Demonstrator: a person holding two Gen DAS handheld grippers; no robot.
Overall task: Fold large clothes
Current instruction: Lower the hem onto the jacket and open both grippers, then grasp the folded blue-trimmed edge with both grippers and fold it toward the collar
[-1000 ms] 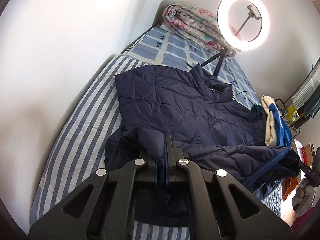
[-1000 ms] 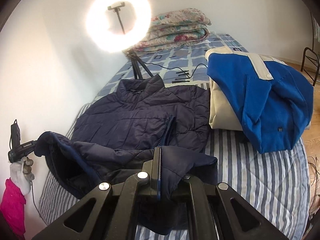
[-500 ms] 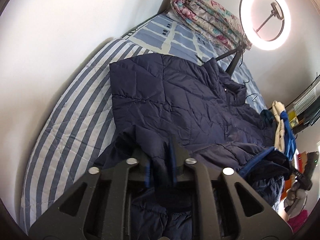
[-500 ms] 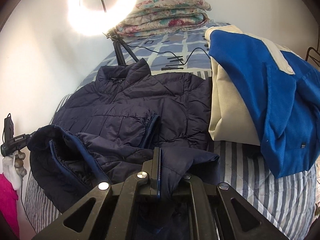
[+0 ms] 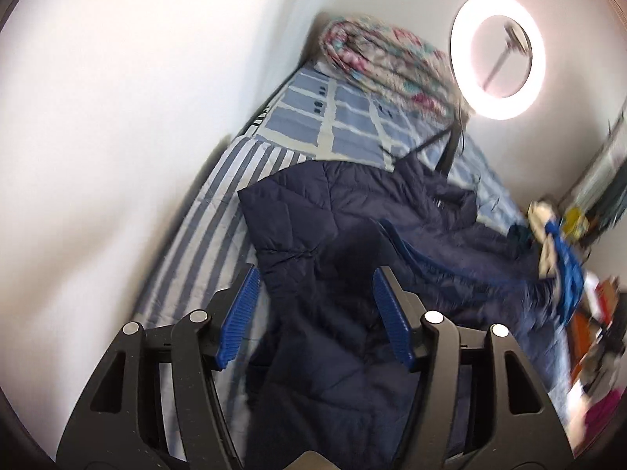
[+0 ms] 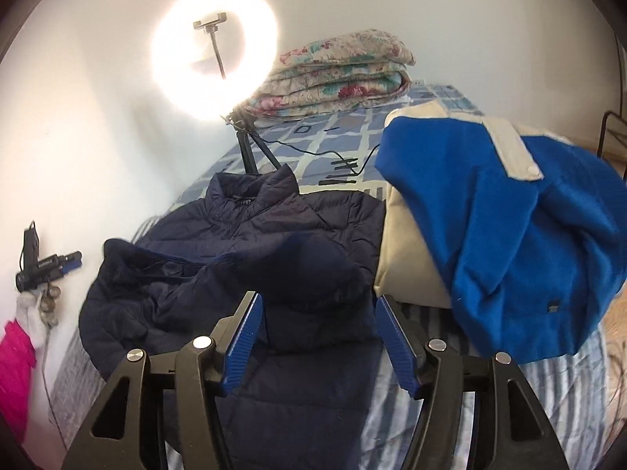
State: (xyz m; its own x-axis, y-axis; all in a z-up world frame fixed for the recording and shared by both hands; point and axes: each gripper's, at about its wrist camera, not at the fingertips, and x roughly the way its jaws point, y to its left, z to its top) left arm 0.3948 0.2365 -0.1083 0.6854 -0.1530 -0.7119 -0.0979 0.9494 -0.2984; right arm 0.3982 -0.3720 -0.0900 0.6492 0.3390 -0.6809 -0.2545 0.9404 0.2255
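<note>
A navy quilted puffer jacket [image 5: 352, 227] lies on the striped bed [image 5: 219, 211], its lower part folded up over the body. It also shows in the right wrist view [image 6: 266, 235], collar toward the ring light. My left gripper [image 5: 315, 280] is open and empty just above the folded jacket edge, blue pads [image 5: 239, 313] spread wide. My right gripper [image 6: 318, 305] is open and empty over the jacket's near fold, pads [image 6: 395, 344] apart.
A blue and cream garment pile [image 6: 490, 235] sits right of the jacket. A ring light on a tripod [image 6: 215, 74] stands on the bed behind the collar, cable trailing. Folded floral quilts [image 6: 337, 74] lie at the head. A white wall [image 5: 117, 117] runs along the left.
Both grippers were shut on the jacket's hem and carried it toward the collar. Now both have opened and let go, and the folded part lies on the jacket.
</note>
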